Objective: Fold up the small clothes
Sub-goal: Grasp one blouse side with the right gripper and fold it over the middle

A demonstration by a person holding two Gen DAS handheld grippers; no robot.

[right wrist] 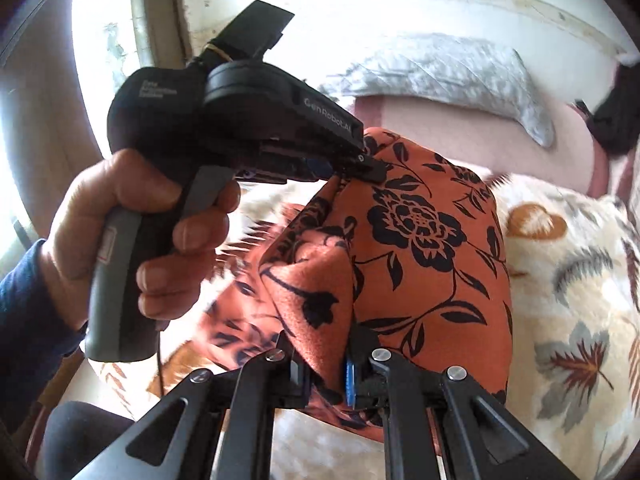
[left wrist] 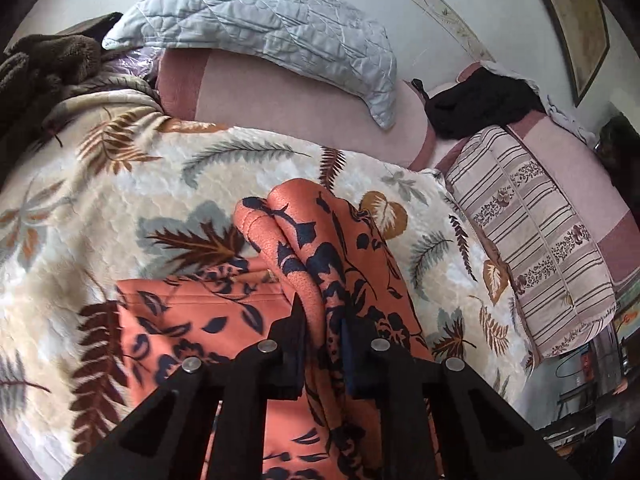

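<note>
My left gripper [left wrist: 322,332] is pinching a bunched ridge of the orange floral garment [left wrist: 320,248], its two fingers pressed in on the cloth from either side. The rest of that garment lies spread on the leaf-patterned blanket [left wrist: 120,184] below and to the left, one flat panel near my left finger. My right gripper [right wrist: 326,364] is clamped on another gathered fold of the same cloth [right wrist: 420,240] — the fabric is lifted off the blanket [right wrist: 580,280] and hangs stretched between the two tools. From the right wrist view I see my left hand [right wrist: 132,240] wrapped round the handle of the left gripper [right wrist: 360,168], whose tip bites the cloth's upper edge. Behind, a grey quilted pillow [left wrist: 272,28] leans on the pink headboard [left wrist: 280,104] — a striped cushion [left wrist: 532,248] sits at the blanket's right edge
</note>
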